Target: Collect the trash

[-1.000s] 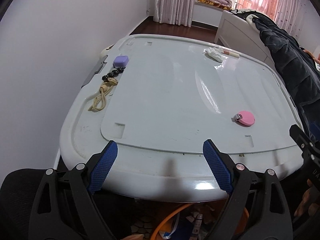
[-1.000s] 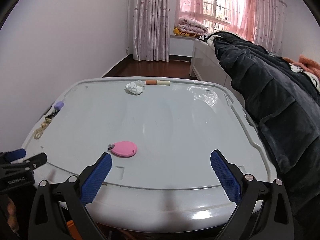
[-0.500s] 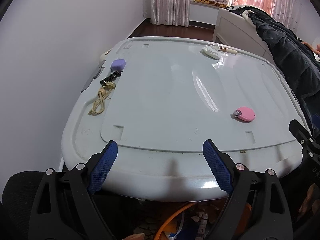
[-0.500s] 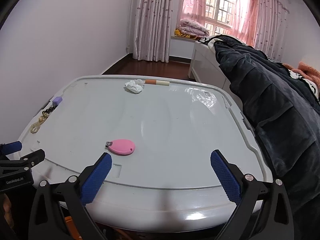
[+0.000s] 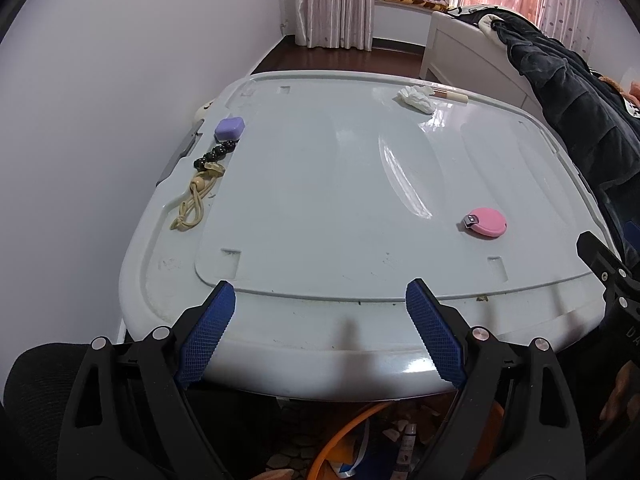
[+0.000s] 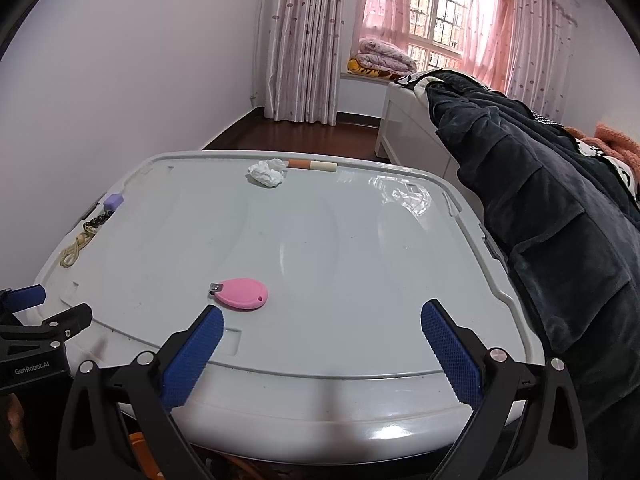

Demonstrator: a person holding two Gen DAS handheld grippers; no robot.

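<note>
Left wrist view: the left gripper (image 5: 320, 320) is hanging spread wide, nothing between its blue pads, over the pale grey plastic lid (image 5: 320, 184). The crumpled white tissue (image 5: 416, 98) is sitting at 1 o'clock, by the far rim.

Right wrist view: the right gripper (image 6: 320, 344) is gaping empty too, the tissue (image 6: 266, 173) lying at 11 o'clock, touching an orange-and-white stick (image 6: 313, 165).

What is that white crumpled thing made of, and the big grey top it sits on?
The white crumpled thing looks like soft tissue paper: matte, wrinkled, with folds. The big grey top seems to be hard moulded plastic, smooth and glossy: window light reflects off it, and it has a raised rim.
</note>
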